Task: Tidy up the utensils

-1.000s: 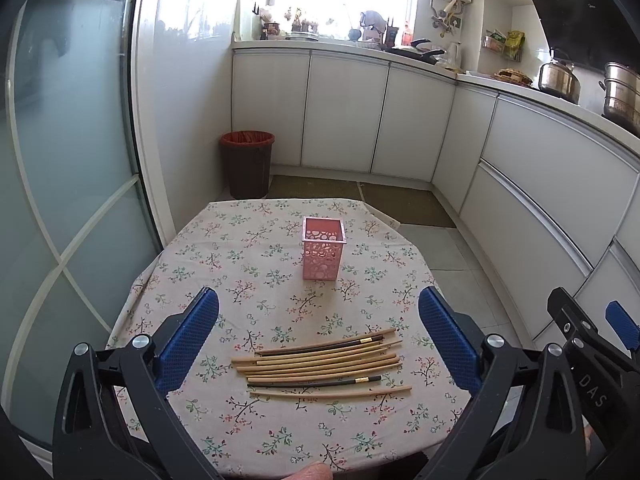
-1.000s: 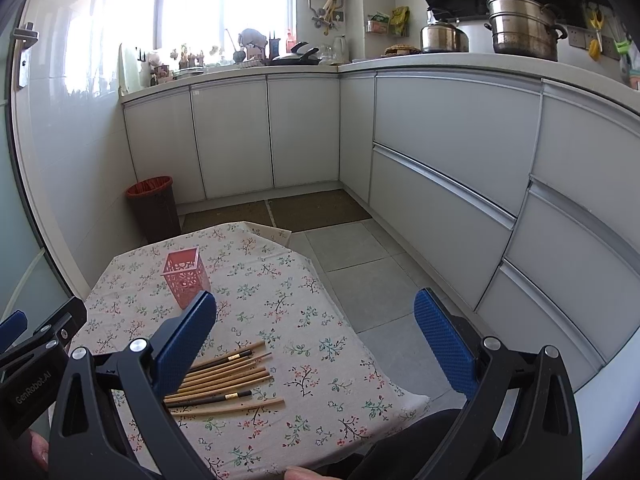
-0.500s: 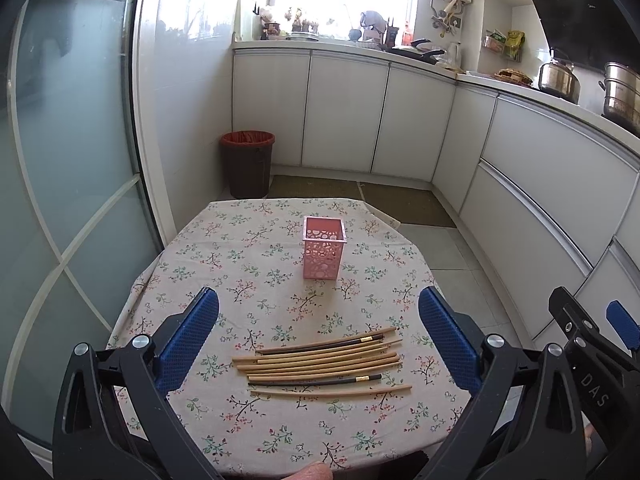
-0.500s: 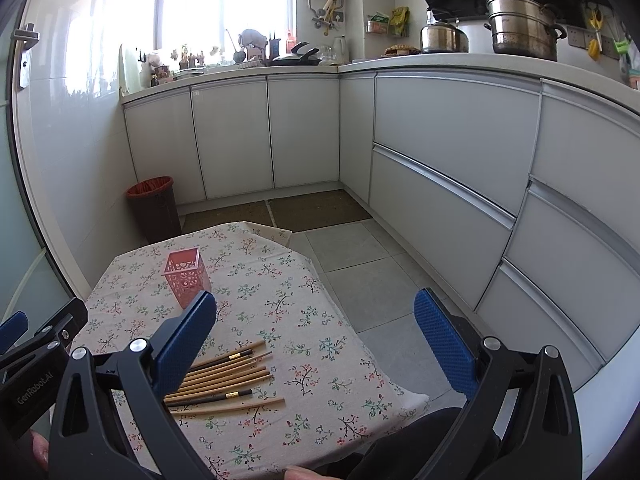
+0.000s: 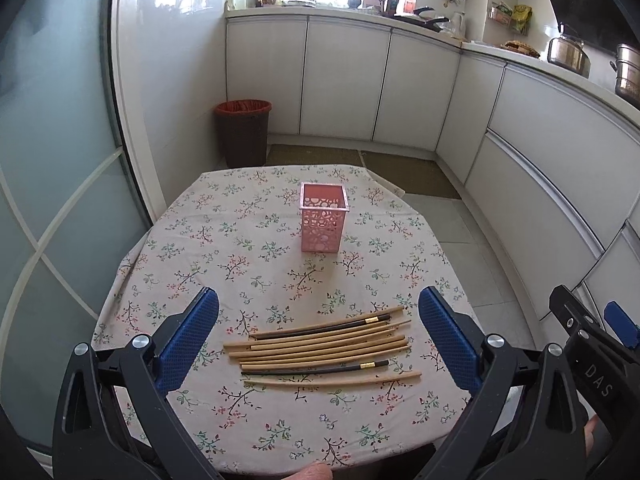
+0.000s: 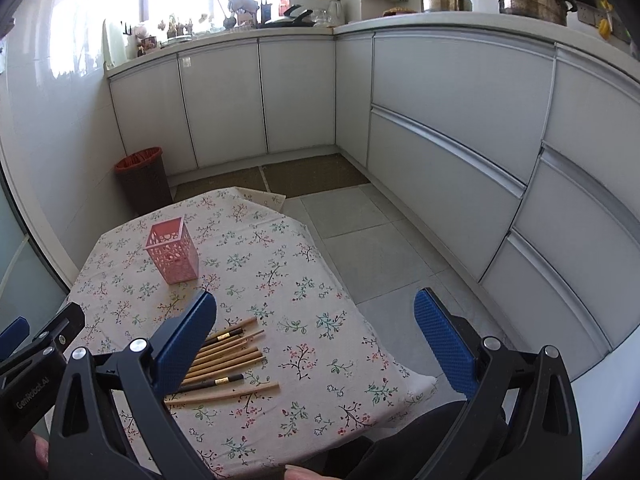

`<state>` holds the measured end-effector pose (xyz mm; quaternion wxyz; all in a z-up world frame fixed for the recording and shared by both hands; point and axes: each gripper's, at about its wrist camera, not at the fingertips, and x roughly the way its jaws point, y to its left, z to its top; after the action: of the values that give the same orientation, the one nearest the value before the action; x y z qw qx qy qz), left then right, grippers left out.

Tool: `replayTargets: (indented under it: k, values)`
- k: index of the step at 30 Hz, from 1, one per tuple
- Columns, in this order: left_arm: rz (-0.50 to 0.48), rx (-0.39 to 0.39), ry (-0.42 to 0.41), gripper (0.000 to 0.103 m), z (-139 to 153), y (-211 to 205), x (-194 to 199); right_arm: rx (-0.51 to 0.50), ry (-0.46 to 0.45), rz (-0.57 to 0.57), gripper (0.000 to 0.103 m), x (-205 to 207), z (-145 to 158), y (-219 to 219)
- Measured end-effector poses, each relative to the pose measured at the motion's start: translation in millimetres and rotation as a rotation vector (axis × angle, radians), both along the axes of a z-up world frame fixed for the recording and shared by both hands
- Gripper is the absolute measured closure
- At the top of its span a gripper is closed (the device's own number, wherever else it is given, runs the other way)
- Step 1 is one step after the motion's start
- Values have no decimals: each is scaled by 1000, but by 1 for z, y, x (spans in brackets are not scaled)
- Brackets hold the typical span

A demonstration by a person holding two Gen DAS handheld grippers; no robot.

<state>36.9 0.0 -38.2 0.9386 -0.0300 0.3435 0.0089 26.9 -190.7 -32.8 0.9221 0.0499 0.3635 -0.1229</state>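
A row of chopsticks (image 5: 324, 348) is laid flat near the front edge of a flower-clothed table (image 5: 168, 264). An empty pink holder (image 5: 322, 216) is set upright toward the far edge. Nothing is yet sorted, so the whole task is judged left. The left gripper (image 5: 320, 344) and right gripper (image 6: 316, 344) are held wide apart, empty. "DAS" and "GenRobot.AI" are printed on the grippers.

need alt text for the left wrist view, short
A row of chopsticks lies on a floral tablecloth between the open jaws of the left gripper, with an empty pink perforated holder standing upright farther back. White kitchen cabinets and a dark waste bin fill the background.
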Motion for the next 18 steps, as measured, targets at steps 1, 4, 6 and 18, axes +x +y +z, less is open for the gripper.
replayTargets:
  k: [1,4,6,18]
  values:
    - [-7,7,22,7,-5,-1,5,15,26,-2,6,8,-6,-2]
    - [-57,11,109,7,-27,-8,35,67,125,-16,6,32,-32,-12]
    - [-108,20,179,7,-45,-16,62,107,189,-29,6,49,-50,-20]
    - [-431,204,578,7,-152,-50,179,140,427,-74,7,109,-143,-58]
